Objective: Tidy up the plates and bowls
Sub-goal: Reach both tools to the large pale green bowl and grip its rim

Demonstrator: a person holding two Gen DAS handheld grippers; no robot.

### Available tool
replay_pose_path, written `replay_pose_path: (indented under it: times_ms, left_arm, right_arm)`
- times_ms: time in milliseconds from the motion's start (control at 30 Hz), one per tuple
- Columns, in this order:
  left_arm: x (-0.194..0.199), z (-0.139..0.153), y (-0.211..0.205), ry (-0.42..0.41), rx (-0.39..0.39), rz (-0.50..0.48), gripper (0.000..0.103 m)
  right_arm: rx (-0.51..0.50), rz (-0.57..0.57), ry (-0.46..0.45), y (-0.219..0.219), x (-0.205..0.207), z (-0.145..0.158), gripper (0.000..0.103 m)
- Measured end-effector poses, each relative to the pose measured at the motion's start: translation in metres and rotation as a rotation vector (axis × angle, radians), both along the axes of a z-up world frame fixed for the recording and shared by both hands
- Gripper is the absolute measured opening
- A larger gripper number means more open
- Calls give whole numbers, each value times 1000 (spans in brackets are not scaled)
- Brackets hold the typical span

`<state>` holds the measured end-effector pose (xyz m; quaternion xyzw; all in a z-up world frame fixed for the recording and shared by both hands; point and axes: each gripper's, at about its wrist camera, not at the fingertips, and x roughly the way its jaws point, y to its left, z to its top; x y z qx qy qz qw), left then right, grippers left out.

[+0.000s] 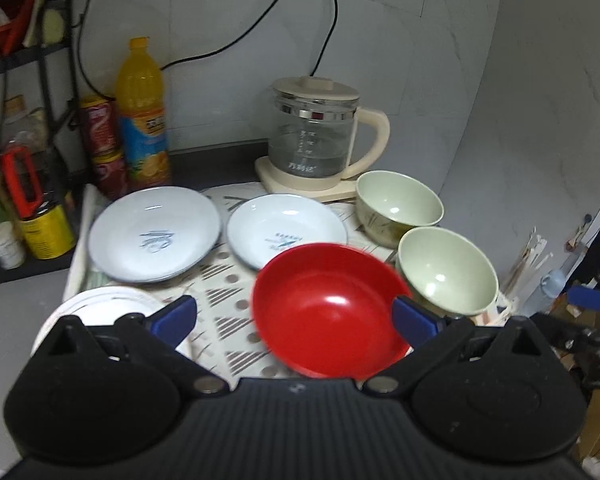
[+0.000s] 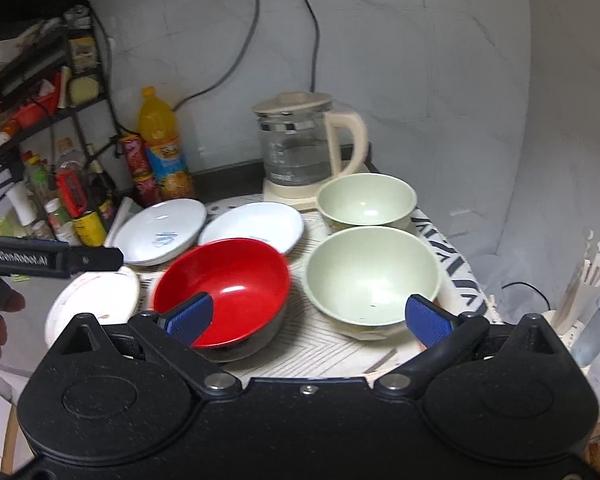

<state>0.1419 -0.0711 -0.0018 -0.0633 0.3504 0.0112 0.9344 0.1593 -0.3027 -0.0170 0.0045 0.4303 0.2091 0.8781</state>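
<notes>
A red bowl [image 1: 328,308] [image 2: 228,284] sits at the front middle of a patterned mat [image 1: 224,316]. Two pale blue plates [image 1: 156,234] [image 1: 286,228] lie behind it. Two green bowls [image 1: 446,270] [image 1: 398,202] stand on the right, also in the right wrist view [image 2: 372,276] [image 2: 366,200]. A white plate [image 1: 100,308] [image 2: 96,300] lies front left. My left gripper [image 1: 296,320] is open, above the red bowl's near side. My right gripper [image 2: 310,320] is open, hovering between the red bowl and the near green bowl. Both are empty.
A glass kettle [image 1: 314,136] on a cream base stands at the back. An orange juice bottle [image 1: 142,112] and red cans [image 1: 100,132] stand back left beside a black shelf rack [image 1: 20,128] of jars. The table edge drops off on the right.
</notes>
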Motion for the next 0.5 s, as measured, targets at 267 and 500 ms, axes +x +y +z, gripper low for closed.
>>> replay_pose_path:
  times_ms: [267,500]
  left_arm:
    - [49,-7,-25,37,-1,-82,98]
    - [83,-13,-47,65,-12,-180,94]
  right_arm:
    - [-51,-35,32,-18,34,-19,103]
    - [-53,-70,84,-32,57,-36,92]
